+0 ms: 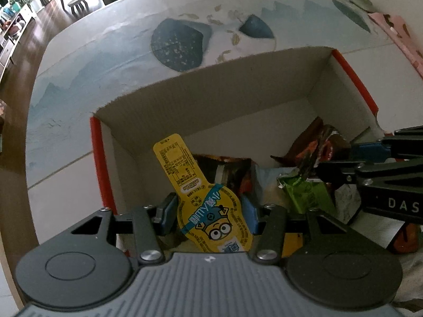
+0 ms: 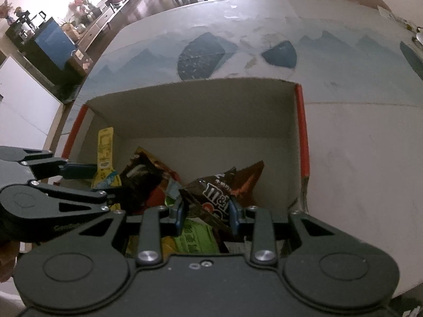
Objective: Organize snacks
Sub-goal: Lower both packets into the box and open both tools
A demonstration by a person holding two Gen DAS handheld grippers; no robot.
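Both grippers point steeply down into an open cardboard box [image 1: 238, 87] with red-edged side walls, standing on a table [image 1: 111, 60] covered by a pale cloth printed with blue mountains. The left gripper [image 1: 208, 215] is clenched on a yellow snack packet [image 1: 211, 211] bearing a goggled cartoon figure: its round lower part sits between the two blue pads [image 1: 166, 215], which press on its left and right edges, while its long yellow tab rises past the fingertips toward the box's far wall. In the right wrist view the same packet [image 2: 105, 155] stands at the left side of the box, close to the left wall. The right gripper [image 2: 206, 212] grasps a dark brown chocolate-candy bag [image 2: 224, 185]; its narrowly set pads pinch the bag's lower part, and the crumpled top fans out above and to the right of the fingers. Beneath both held items lie further snacks, among them a green packet [image 1: 306, 190] and a dark wrapper [image 2: 142, 177], heaped at the near end of the box. The far half of the box floor is bare, and the right wall stands well apart from the chocolate-candy bag. Beyond the box the cloth lies open up to the table's far edge.
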